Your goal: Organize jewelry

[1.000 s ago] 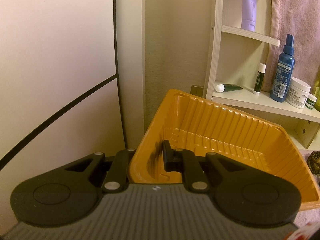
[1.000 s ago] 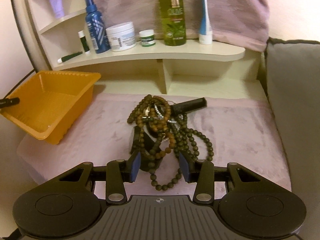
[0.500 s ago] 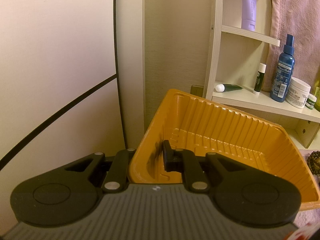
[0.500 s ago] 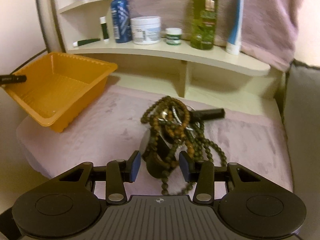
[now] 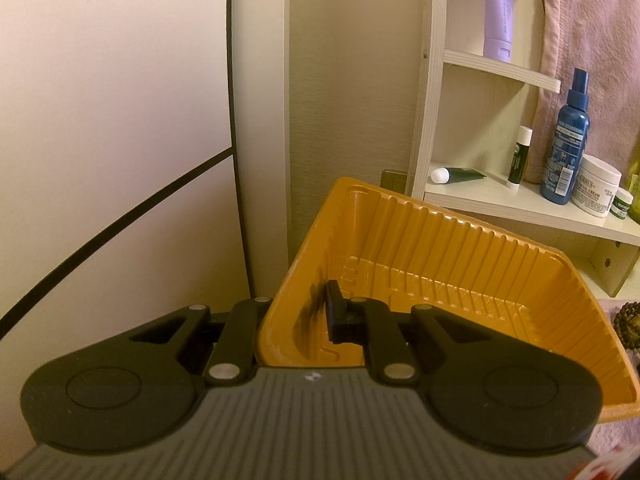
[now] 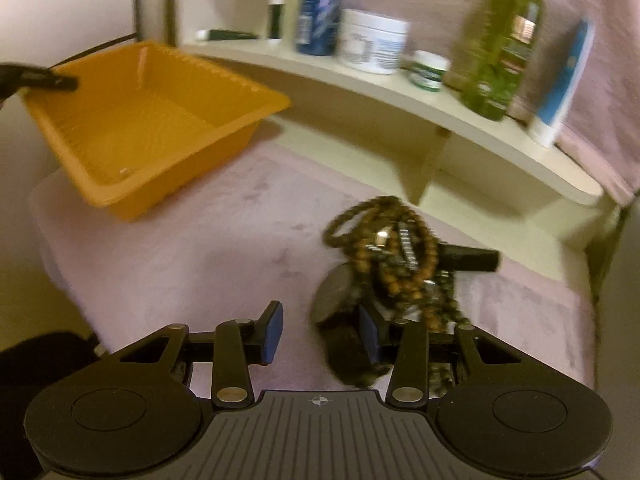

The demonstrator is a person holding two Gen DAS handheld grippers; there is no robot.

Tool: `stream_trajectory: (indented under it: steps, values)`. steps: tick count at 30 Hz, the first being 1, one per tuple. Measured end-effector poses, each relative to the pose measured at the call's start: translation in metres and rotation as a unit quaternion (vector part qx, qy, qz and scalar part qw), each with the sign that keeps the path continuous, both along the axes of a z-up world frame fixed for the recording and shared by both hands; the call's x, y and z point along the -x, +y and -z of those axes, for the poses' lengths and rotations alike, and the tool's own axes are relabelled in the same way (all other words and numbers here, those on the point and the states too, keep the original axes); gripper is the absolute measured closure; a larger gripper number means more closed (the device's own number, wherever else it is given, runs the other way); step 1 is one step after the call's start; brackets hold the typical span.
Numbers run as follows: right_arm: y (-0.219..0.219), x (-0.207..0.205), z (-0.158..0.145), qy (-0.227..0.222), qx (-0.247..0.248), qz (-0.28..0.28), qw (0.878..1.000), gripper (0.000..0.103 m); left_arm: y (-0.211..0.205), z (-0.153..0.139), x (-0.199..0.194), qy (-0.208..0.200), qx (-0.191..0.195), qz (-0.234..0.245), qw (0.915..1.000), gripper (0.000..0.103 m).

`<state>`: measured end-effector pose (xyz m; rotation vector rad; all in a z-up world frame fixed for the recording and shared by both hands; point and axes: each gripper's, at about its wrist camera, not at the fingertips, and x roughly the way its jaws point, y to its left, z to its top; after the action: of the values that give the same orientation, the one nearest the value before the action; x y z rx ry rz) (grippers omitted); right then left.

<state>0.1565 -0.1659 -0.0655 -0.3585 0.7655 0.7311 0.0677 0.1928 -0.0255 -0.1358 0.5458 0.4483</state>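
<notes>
My left gripper (image 5: 298,320) is shut on the near left wall of the orange tray (image 5: 460,264), one finger inside and one outside. The tray looks empty and also shows in the right wrist view (image 6: 160,120), tilted at the mat's left edge. A tangled pile of brown and dark bead strands (image 6: 396,256) with a black watch lies on the pink mat (image 6: 200,248). My right gripper (image 6: 320,332) is open and empty just above the mat, with its right finger against the pile's near left side.
A curved wooden shelf (image 6: 400,92) behind the mat holds a blue spray bottle (image 6: 318,4), a white jar, a small green-lidded jar, a green bottle (image 6: 500,48) and a tube. A black stick-like item (image 6: 472,258) lies under the beads. A grey cushion edge is at far right.
My right gripper has swung left and turned, so the bead pile now sits to the right of the jaws instead of between them. The left gripper and tray have not moved.
</notes>
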Motion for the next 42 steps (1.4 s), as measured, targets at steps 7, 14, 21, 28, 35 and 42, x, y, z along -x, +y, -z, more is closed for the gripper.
stream_trajectory:
  steps: [7, 14, 21, 28, 35, 42]
  values:
    - [0.009, 0.024, -0.002, 0.013, -0.024, -0.058, 0.998, 0.06, 0.0, 0.0, 0.001, 0.0, 0.0, -0.001, 1.0, 0.09]
    - [0.001, 0.028, -0.009, 0.021, -0.044, -0.051, 0.997, 0.06, 0.0, 0.0, 0.001, 0.001, -0.001, -0.001, 1.0, 0.09]
    - [-0.023, 0.014, -0.016, -0.005, -0.03, 0.013, 0.999, 0.061, 0.0, -0.001, 0.001, 0.0, -0.002, 0.0, 1.0, 0.09]
    - [-0.049, 0.002, 0.0, 0.007, 0.012, 0.081, 0.997, 0.069, 0.0, -0.001, 0.001, 0.0, -0.002, 0.0, 1.0, 0.09]
    - [-0.06, 0.01, -0.002, -0.018, 0.012, 0.089, 0.996, 0.069, 0.0, -0.002, 0.001, 0.002, -0.003, 0.001, 1.0, 0.09]
    - [-0.017, 0.035, 0.018, -0.113, 0.143, -0.034, 0.983, 0.069, -0.001, -0.003, 0.003, 0.001, -0.001, 0.001, 1.0, 0.09]
